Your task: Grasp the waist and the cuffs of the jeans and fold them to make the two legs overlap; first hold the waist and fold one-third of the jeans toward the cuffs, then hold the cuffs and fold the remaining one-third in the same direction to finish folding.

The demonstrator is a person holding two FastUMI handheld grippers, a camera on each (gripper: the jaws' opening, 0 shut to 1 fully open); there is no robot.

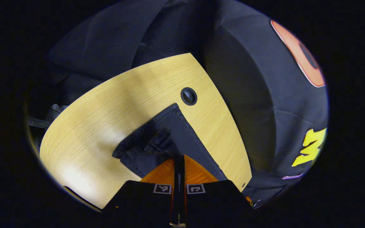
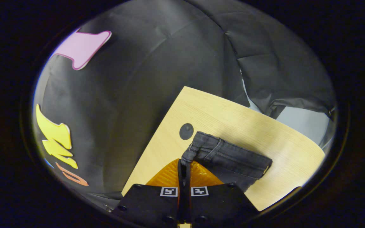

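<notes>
A: Where are the dark blue denim jeans (image 1: 157, 142) right now?

B: Spread on the pale wood-grain surface (image 1: 106, 110), with a stitched hem or band end reaching toward the round black cable hole (image 1: 188, 96) at the far side. In the right gripper view the jeans (image 2: 230, 158) trail off to the right of the tool, again just near that hole (image 2: 186, 131).

A: And the tools?

B: The left tool (image 1: 179, 164), orange-fingered with a black body, has its fingers drawn together with denim running between them, so I judge it clenched on the jeans. The right tool (image 2: 184, 167) looks the same: fingers pressed close on a bunched corner of the fabric.

A: Which end does each hold, waist or cuffs?

B: Hard to say; the stitched edges could be either.

A: How would you do this fold well?

B: Keep both grips firm and level, lift only enough to clear the wood, and carry the two held corners together so the edge stays straight. Lay it down square to the side seams, then smooth outward before letting go. Uneven pull would likely skew the legs.
</notes>
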